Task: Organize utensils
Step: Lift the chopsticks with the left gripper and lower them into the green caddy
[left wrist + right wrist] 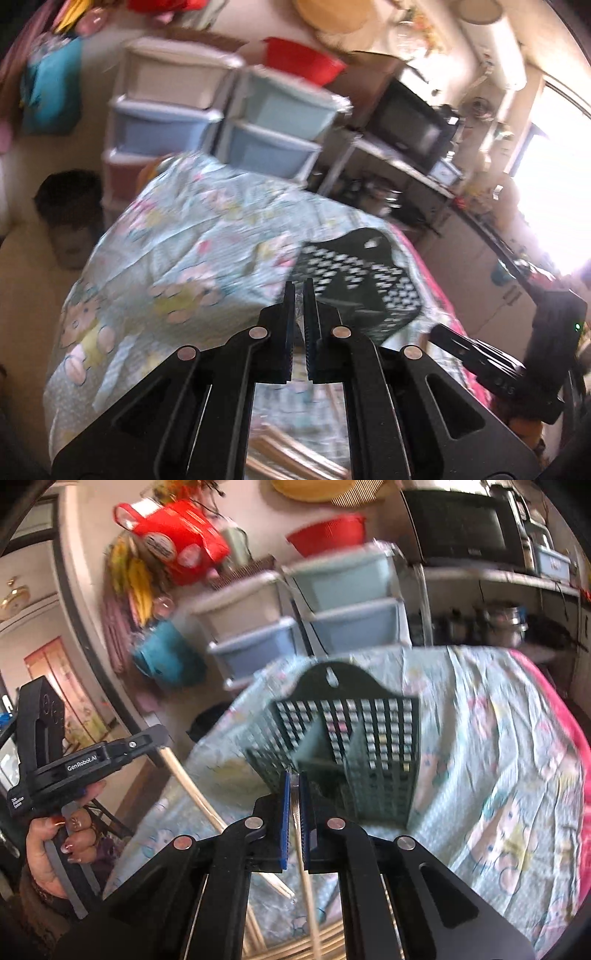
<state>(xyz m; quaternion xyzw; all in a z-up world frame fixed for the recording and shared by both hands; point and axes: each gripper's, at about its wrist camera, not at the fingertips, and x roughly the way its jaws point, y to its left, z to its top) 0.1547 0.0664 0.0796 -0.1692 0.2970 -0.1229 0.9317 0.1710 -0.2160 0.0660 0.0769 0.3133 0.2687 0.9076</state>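
A lived-in home, a small room serving as both kitchen and storage. At twelve o'clock, stacked plastic drawers (255, 627) in white and pale blue stand against the wall, a red basin (327, 531) on top. Toward two o'clock a black microwave (461, 524) sits on a metal shelf (498, 576) with steel pots (504, 622) below. A table under a flowered cloth (498, 738) fills the foreground; bags (166, 657) hang at ten o'clock.
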